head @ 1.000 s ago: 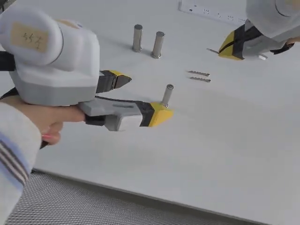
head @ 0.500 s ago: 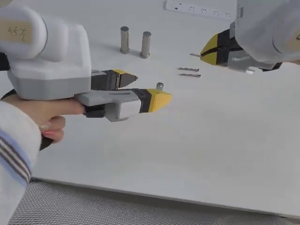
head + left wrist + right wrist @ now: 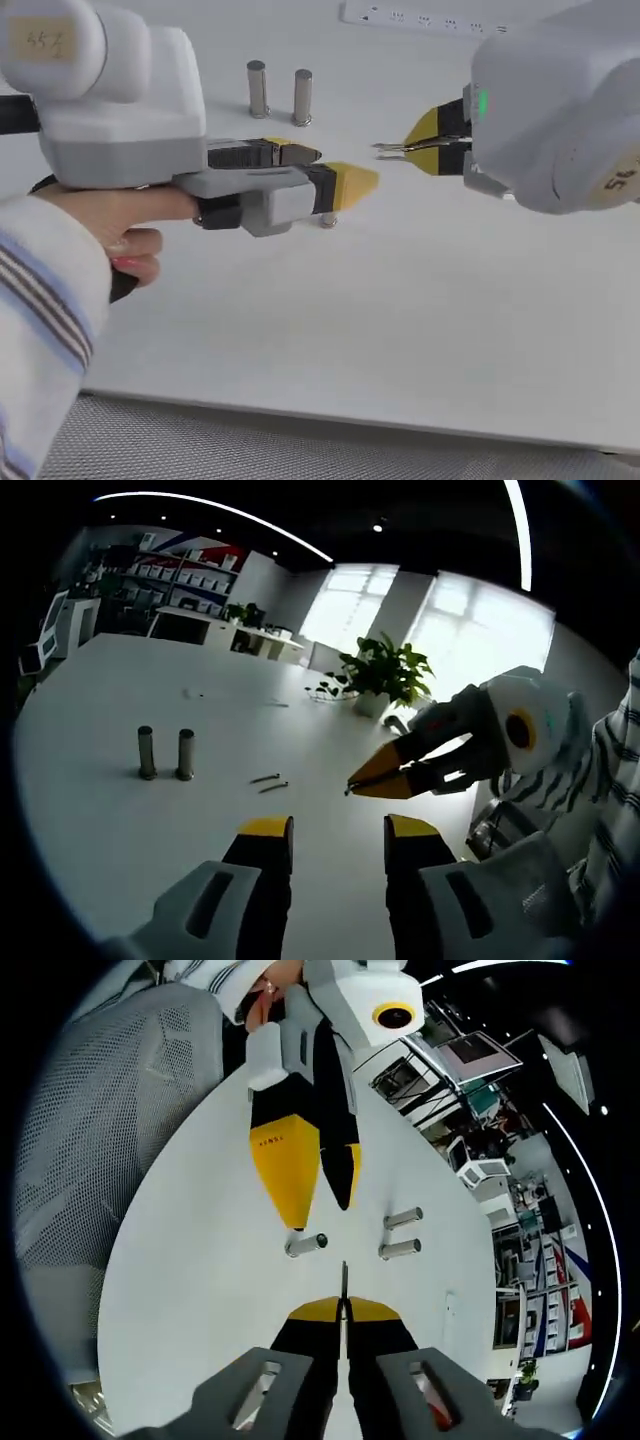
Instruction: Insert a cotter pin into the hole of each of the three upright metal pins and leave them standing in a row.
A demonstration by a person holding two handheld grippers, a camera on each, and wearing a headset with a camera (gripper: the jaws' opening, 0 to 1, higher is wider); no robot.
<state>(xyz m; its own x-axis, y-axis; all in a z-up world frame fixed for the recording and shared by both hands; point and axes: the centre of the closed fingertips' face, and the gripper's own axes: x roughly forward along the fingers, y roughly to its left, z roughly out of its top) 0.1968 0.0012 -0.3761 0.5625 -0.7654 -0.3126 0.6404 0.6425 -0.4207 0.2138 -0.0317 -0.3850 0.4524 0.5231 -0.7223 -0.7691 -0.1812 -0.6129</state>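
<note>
Two upright metal pins (image 3: 258, 88) (image 3: 302, 97) stand side by side at the back of the white table. The third pin (image 3: 305, 1243) stands nearer; in the head view just its base (image 3: 327, 221) shows under the left gripper's yellow jaw. My left gripper (image 3: 345, 167) is open, hovering level with that pin, nothing between its jaws. My right gripper (image 3: 412, 146) is shut on a thin cotter pin (image 3: 343, 1278), which points toward the third pin and the left gripper. Two more cotter pins (image 3: 268, 782) lie on the table right of the back pins.
A white power strip (image 3: 430, 15) lies along the table's far edge. The table's front edge (image 3: 300, 415) runs across the bottom, with grey mesh below it. A person's hand and striped sleeve (image 3: 45, 300) hold the left gripper.
The right gripper has come in leftward with the cotter pin, closing on the left gripper. The left gripper has shifted so that its yellow jaw now covers most of the third pin.
</note>
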